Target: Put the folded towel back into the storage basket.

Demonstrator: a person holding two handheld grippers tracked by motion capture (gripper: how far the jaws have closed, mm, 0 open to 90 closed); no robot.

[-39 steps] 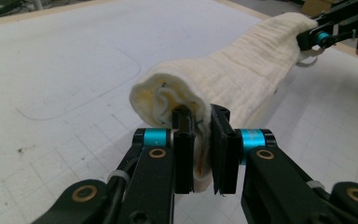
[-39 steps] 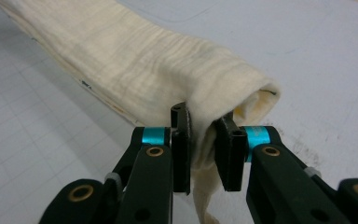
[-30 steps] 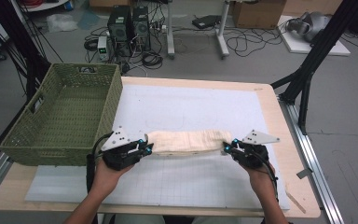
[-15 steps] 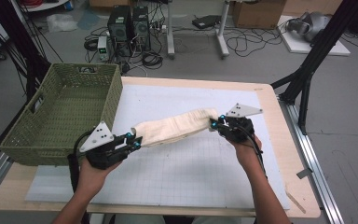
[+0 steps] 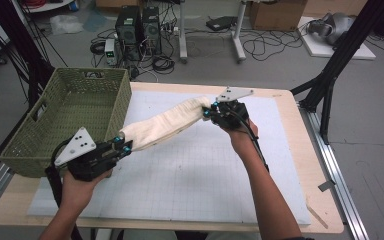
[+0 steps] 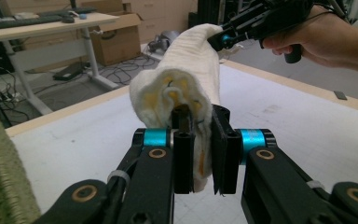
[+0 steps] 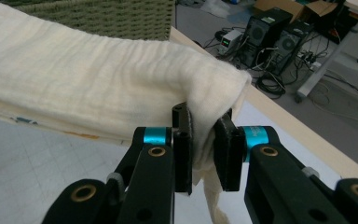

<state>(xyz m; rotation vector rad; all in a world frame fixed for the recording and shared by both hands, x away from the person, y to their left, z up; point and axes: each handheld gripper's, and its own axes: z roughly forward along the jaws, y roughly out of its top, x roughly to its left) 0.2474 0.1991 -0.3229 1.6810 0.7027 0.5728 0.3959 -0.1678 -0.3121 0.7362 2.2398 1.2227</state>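
A folded cream cloth hangs in the air above the white mat, stretched between both grippers. My left gripper is shut on its near-left end, close to the basket's corner; in the left gripper view the cloth is pinched between the black jaws. My right gripper is shut on the far-right end, farther back over the mat. The right gripper view has the cloth bunched between the jaws, with a loose tail hanging below.
A green woven basket stands at the table's left side, just beside the left hand. The white gridded mat covers the wooden table. Computers, cables and desk legs lie on the floor beyond the far edge.
Both grippers lifted the cloth off the mat. The right gripper went up and toward the far side, the left toward the basket, so the cloth now runs diagonally.
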